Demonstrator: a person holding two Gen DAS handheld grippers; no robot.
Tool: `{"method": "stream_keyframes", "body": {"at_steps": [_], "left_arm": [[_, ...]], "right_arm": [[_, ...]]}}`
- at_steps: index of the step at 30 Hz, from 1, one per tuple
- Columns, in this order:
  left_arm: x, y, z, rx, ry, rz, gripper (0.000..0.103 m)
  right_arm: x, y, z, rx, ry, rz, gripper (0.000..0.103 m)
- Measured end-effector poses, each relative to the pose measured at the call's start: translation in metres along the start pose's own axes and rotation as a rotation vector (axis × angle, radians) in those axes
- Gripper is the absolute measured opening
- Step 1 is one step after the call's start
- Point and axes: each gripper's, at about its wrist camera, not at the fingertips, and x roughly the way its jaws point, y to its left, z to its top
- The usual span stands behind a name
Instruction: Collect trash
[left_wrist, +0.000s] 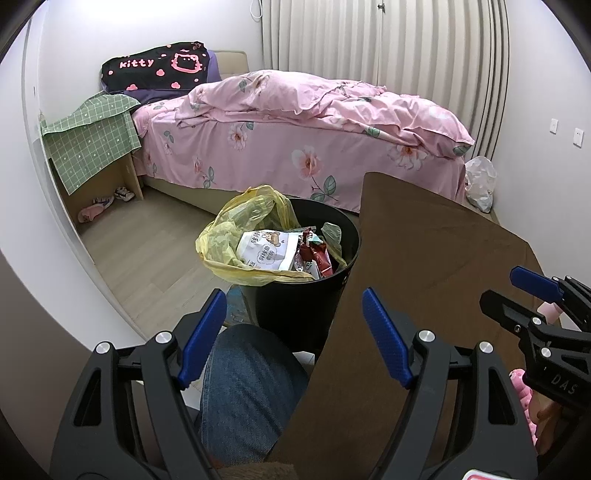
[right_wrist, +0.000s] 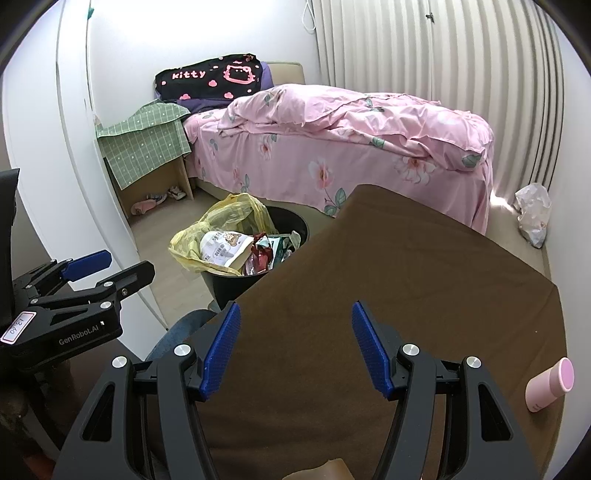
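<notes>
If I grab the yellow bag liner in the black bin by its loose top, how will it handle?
The yellow bag liner looks thin and crumpled, so it is probably floppy and will bunch between the fingers. It holds snack wrappers, so likely light. One side stands loose above the black bin, so it may lift free, though thin film could stretch or tear.
</notes>
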Motion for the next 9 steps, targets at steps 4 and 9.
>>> {"method": "stream_keyframes", "body": {"at_steps": [4,9], "left_arm": [[0.007,0.003,0.003,-0.02,0.021,-0.04,0.072],[0.044,0.0,0.02,-0.057,0.102,-0.276,0.072]], "right_arm": [[0.001,0.002,0.0,-0.004,0.016,-0.026,0.059],[-0.012,-0.022,0.001,0.008,0.024,-0.111,0.059]]}}
